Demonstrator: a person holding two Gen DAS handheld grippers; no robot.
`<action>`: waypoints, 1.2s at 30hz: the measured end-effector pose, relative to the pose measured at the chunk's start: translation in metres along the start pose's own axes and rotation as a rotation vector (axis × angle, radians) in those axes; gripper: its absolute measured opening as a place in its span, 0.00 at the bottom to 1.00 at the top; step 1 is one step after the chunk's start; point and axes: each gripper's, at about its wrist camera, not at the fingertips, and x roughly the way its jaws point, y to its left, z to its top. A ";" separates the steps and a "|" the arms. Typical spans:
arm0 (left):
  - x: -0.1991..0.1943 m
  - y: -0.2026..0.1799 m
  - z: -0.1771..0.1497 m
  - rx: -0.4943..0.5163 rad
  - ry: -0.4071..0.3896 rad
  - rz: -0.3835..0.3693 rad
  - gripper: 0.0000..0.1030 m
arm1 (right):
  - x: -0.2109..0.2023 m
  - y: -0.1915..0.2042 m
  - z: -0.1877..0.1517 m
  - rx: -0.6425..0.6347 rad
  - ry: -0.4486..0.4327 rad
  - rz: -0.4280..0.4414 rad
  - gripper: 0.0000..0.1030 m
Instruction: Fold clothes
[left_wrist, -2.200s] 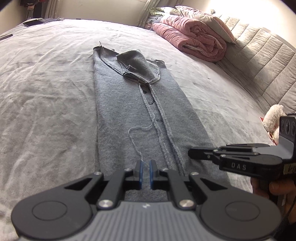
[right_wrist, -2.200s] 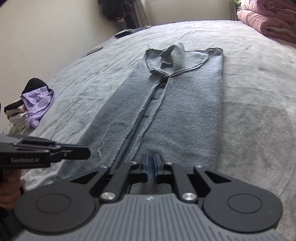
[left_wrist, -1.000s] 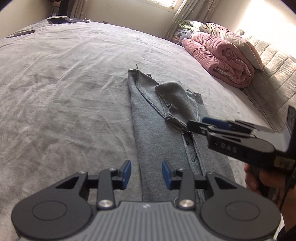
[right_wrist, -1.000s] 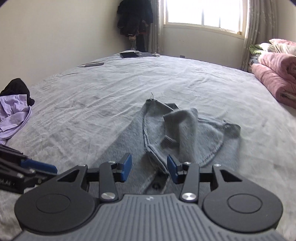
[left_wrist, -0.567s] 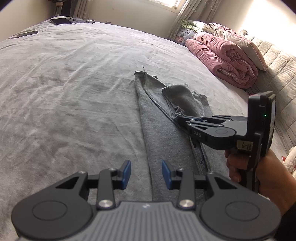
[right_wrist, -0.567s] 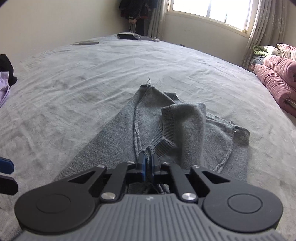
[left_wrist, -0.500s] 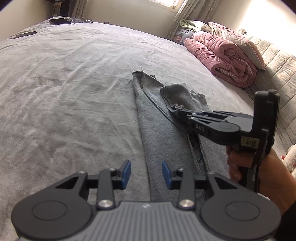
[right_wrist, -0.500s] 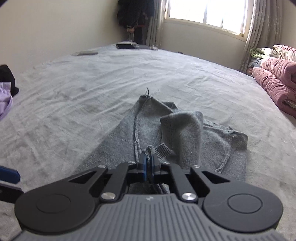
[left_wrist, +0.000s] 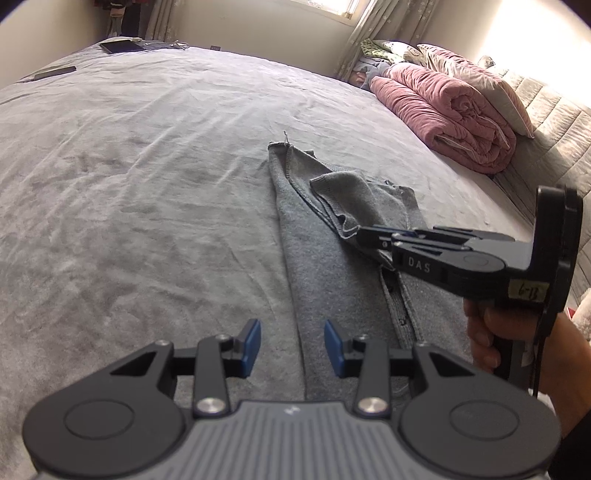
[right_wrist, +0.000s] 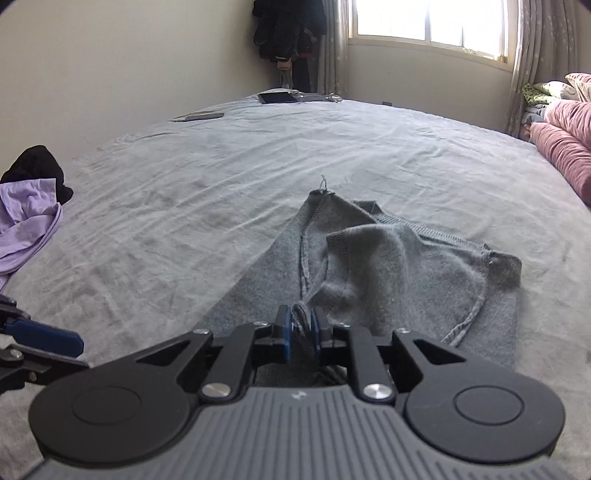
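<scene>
A grey knit cardigan (left_wrist: 332, 266) lies folded into a long narrow strip on the grey bed (left_wrist: 147, 184). Its collar flap (right_wrist: 388, 254) is bunched at the far end. My right gripper (right_wrist: 300, 332) has a pinch of the collar edge between its blue pads, raised slightly off the strip, and its jaws are opening. From the left wrist view the right gripper (left_wrist: 364, 234) comes in from the right, held by a hand (left_wrist: 517, 339). My left gripper (left_wrist: 291, 347) is open, over the strip's left edge, with nothing between its fingers.
A rolled pink duvet (left_wrist: 450, 107) and pillows lie at the far right by the padded headboard (left_wrist: 554, 122). A tablet (left_wrist: 122, 46) and a phone (left_wrist: 55, 72) rest at the bed's far edge. Purple and black clothes (right_wrist: 26, 218) are heaped at the left.
My right gripper went forward to the collar and closed on its edge, then lifted it slightly. The left gripper stayed open and in place.
</scene>
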 end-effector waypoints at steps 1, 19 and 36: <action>0.000 0.000 0.000 -0.001 0.001 0.000 0.38 | 0.003 0.000 0.004 -0.003 0.002 -0.013 0.23; 0.001 0.002 0.000 -0.005 0.007 -0.001 0.38 | 0.019 -0.015 0.000 0.180 -0.066 0.015 0.03; 0.004 0.000 -0.002 -0.002 0.020 -0.011 0.38 | 0.037 -0.026 0.022 0.168 -0.017 -0.057 0.19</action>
